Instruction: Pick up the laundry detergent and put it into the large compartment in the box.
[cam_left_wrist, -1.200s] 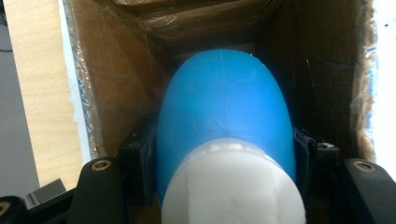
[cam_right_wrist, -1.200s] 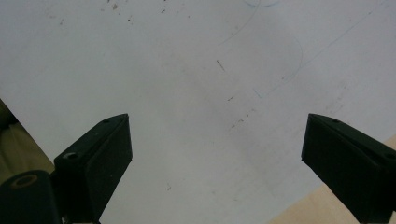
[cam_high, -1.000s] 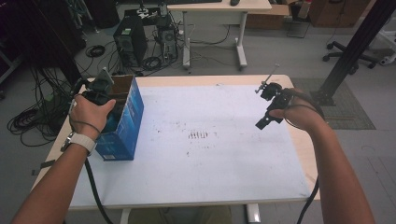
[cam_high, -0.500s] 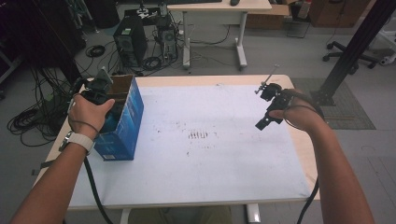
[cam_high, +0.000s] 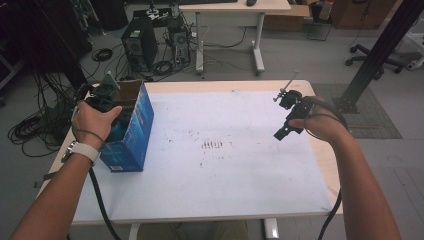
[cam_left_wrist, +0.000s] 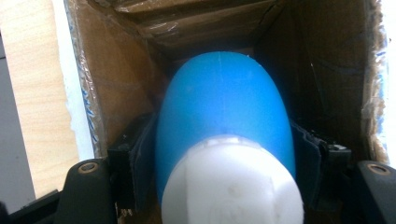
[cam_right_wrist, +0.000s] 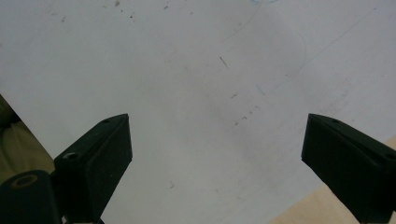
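My left gripper (cam_left_wrist: 224, 177) has its black fingers (cam_left_wrist: 140, 163) pinching a smooth, rounded blue plastic bottle (cam_left_wrist: 224, 112), one pad pressed to each flank, and the bottle's matte white cap (cam_left_wrist: 233, 182) sits closest to my camera, blunt and faintly scuffed; I can read no label or writing on it. The bottle hangs inside an open cardboard box (cam_left_wrist: 116, 84), whose inner walls are plain brown board, creased and patched with shiny clear tape along the torn rim. From the high view my left hand (cam_high: 95, 120), with a pale watch strap on the wrist, sits over that same box (cam_high: 131, 135), which stands upright at the left edge of the desk (cam_high: 225, 195); its outside is glossy blue with print too small to read. My right gripper (cam_right_wrist: 215, 158) hovers over bare desk with its black fingers (cam_right_wrist: 98, 154) spread wide, nothing between them, the wedge-shaped pads angled outward. Under them the white surface is dull and flecked with small dark marks and thin pen-like lines, and a strip of pale wood edge shows at one corner. In the high view my right hand (cam_high: 315, 122) holds it above the desk's right side, well apart from the box. A smudge of dark streaks (cam_high: 212, 145) marks the desk's middle. Beyond the desk are a computer tower (cam_high: 141, 47), coiled black cables (cam_high: 30, 130) on the grey floor, and another light desk (cam_high: 235, 7)
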